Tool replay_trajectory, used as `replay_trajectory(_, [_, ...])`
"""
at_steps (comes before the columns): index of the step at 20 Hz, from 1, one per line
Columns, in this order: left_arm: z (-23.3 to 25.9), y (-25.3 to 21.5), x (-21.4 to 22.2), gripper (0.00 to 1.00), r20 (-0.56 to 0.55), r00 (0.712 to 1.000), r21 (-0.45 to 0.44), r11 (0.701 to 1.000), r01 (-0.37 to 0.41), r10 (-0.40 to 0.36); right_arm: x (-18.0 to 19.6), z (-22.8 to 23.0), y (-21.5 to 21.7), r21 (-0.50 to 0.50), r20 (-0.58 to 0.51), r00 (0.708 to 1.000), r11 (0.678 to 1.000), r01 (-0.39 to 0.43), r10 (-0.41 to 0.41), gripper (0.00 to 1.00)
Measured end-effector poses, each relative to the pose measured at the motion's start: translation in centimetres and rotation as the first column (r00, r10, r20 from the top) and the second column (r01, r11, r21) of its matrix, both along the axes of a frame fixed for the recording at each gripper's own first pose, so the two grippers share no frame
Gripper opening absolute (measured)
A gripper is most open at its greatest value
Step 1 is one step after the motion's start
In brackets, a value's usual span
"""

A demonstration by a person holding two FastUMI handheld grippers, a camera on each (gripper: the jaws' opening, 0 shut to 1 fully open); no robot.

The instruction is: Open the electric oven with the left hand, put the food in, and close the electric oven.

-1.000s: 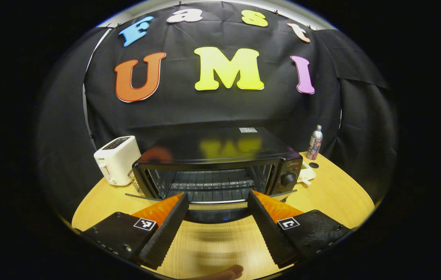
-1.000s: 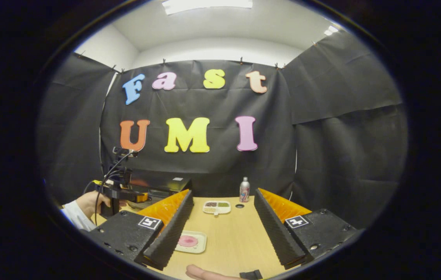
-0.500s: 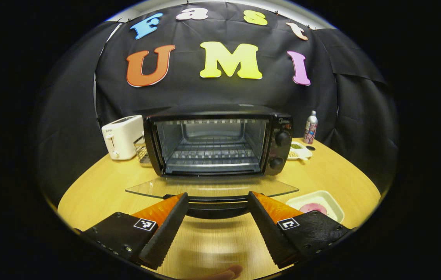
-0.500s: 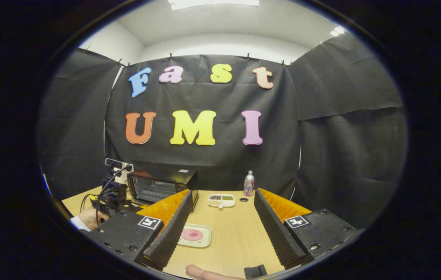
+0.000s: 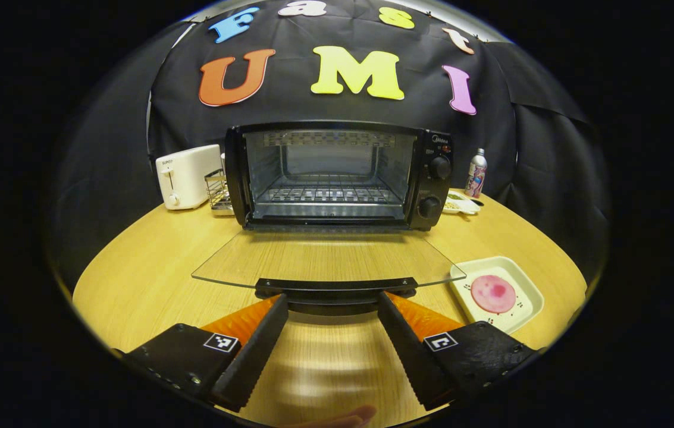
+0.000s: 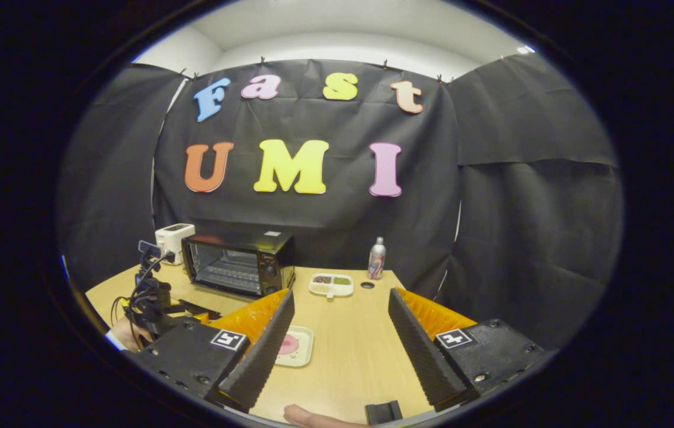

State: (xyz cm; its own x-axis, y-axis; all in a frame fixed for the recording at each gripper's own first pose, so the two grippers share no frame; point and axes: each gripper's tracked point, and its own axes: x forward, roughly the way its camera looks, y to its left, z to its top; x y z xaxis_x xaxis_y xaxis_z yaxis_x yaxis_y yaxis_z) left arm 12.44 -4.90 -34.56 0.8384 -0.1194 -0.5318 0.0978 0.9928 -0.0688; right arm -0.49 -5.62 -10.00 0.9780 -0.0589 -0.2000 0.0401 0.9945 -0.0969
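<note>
The black electric oven (image 5: 337,175) stands at the back of the table with its glass door (image 5: 325,258) lying flat and its rack bare. My left gripper (image 5: 332,302) is open, and the door's dark handle (image 5: 335,289) lies just past its fingertips. A white tray with a pink slice of food (image 5: 494,294) sits right of the door. In the right gripper view my right gripper (image 6: 341,297) is open and holds nothing, above the table. The food tray (image 6: 296,346) lies partly behind its left finger. The oven (image 6: 235,261) is far left, with the left gripper (image 6: 152,297) in a hand before it.
A white toaster (image 5: 185,175) and a small wire rack (image 5: 218,190) stand left of the oven. A bottle (image 5: 476,172) and a divided dish (image 5: 458,203) sit to its right. The round wooden table (image 5: 152,261) ends close by, with black cloth walls behind.
The oven door has swung down from part-open to flat. My left gripper dropped and drew back with the handle. My right gripper's view pulled back, and the oven shows more fully.
</note>
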Motion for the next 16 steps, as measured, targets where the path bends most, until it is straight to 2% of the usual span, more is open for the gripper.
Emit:
replay_trajectory(1, [-0.7, 0.0, -0.2, 0.97, -0.021, 1.000, -0.001, 1.000, 0.000, 0.000, 0.1, -0.4, -0.1, -0.002, -0.010, 1.000, 1.000, 0.003, -0.003, 0.96])
replay_trajectory(3, [-1.0, 0.2, -0.3, 0.97, -0.022, 1.000, 0.029, 1.000, -0.002, 0.003, 0.5, -1.2, -0.4, -0.004, -0.033, 0.999, 1.000, 0.015, -0.015, 0.96])
replay_trajectory(10, [0.3, 0.3, -0.3, 0.96, 0.029, 1.000, 0.020, 1.000, -0.011, 0.010, 1.6, -4.5, -2.2, -0.058, -0.124, 0.991, 0.997, 0.050, -0.056, 0.96])
replay_trajectory(13, [3.8, 0.1, -0.7, 0.96, 0.093, 0.996, -0.030, 1.000, -0.008, 0.011, 2.4, -5.7, -2.7, -0.067, -0.177, 0.982, 0.996, 0.053, -0.064, 0.96])
replay_trajectory(16, [9.0, 0.9, -1.8, 0.96, 0.201, 0.979, -0.033, 0.999, -0.018, 0.025, 3.9, -7.4, -2.8, -0.088, -0.253, 0.965, 0.995, 0.047, -0.068, 1.00])
